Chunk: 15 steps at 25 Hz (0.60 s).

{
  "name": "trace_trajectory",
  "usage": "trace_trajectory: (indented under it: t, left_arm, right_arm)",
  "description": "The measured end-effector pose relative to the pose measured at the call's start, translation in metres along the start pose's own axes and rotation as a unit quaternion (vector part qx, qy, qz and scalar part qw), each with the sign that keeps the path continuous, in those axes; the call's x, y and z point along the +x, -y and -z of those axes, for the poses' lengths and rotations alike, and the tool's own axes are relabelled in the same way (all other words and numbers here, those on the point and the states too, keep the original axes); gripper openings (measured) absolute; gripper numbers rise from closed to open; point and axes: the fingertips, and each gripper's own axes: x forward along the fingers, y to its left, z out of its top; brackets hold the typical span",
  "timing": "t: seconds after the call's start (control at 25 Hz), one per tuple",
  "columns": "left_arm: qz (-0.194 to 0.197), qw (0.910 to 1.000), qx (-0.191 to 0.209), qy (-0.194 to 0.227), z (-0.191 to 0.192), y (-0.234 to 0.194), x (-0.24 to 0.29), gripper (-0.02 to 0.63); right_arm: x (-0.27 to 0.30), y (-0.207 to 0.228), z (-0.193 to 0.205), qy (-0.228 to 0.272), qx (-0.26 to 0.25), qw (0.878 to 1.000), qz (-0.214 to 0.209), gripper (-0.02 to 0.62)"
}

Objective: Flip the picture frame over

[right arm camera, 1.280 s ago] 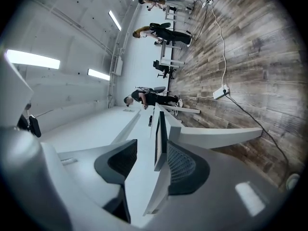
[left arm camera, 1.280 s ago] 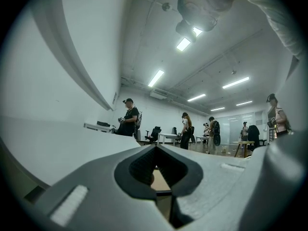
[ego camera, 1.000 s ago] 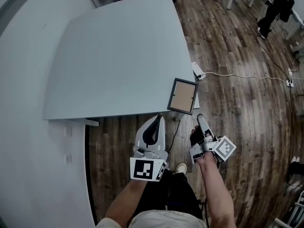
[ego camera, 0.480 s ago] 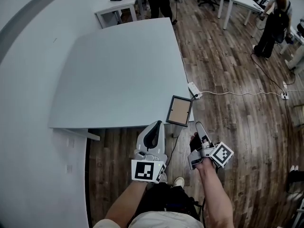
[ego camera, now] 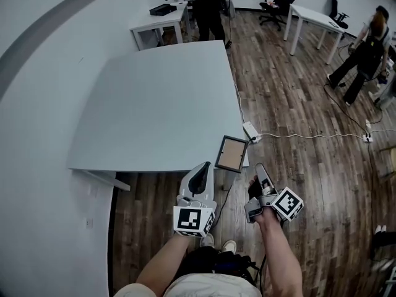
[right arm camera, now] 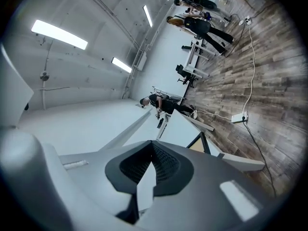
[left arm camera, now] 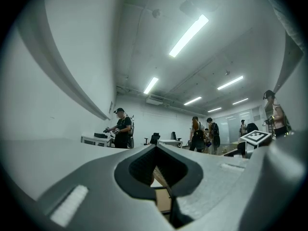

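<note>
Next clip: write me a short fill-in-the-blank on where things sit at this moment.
1. In the head view, the picture frame lies flat at the grey table's near ___ corner.
2. A white power strip lies on the ___ floor beside the table.
3. The left gripper hangs in front of the table edge with its jaws ___ and nothing between them.

Missing words: right; wooden; shut

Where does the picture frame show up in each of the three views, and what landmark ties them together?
Head view: frame on the table's near right corner.
Left gripper view: frame low centre, behind the jaws.
Right gripper view: frame right of centre, just above the jaws.
Shared: person at the far desk.
</note>
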Motion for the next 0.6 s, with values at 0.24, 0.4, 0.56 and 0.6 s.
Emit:
trace_trajectory:
  t: [0.24, 0.4, 0.56, 0.6]
  left_arm:
    - [0.0, 0.9999, 0.006, -0.016, -0.008, 0.004, 0.005, 0.0]
    - [-0.002, 0.9996, 0.008, -0.026, -0.011, 0.004, 0.007, 0.0]
    - [-0.001, 0.9995, 0.009, -0.03, -0.015, 0.007, 0.007, 0.0]
    - [-0.002, 0.9995, 0.008, -0.031, -0.016, 0.007, 0.006, 0.0]
  right_arm:
    - [0.005, -0.043, -0.011, 0.003, -0.059, 0.995, -0.079, 0.02]
    - [0.004, -0.058, -0.016, 0.001, -0.114, 0.991, -0.077, 0.02]
    - [0.0, -0.066, -0.02, 0.0, -0.176, 0.982, -0.062, 0.02]
    - [-0.003, -0.067, -0.023, 0.004, -0.199, 0.978, -0.054, 0.02]
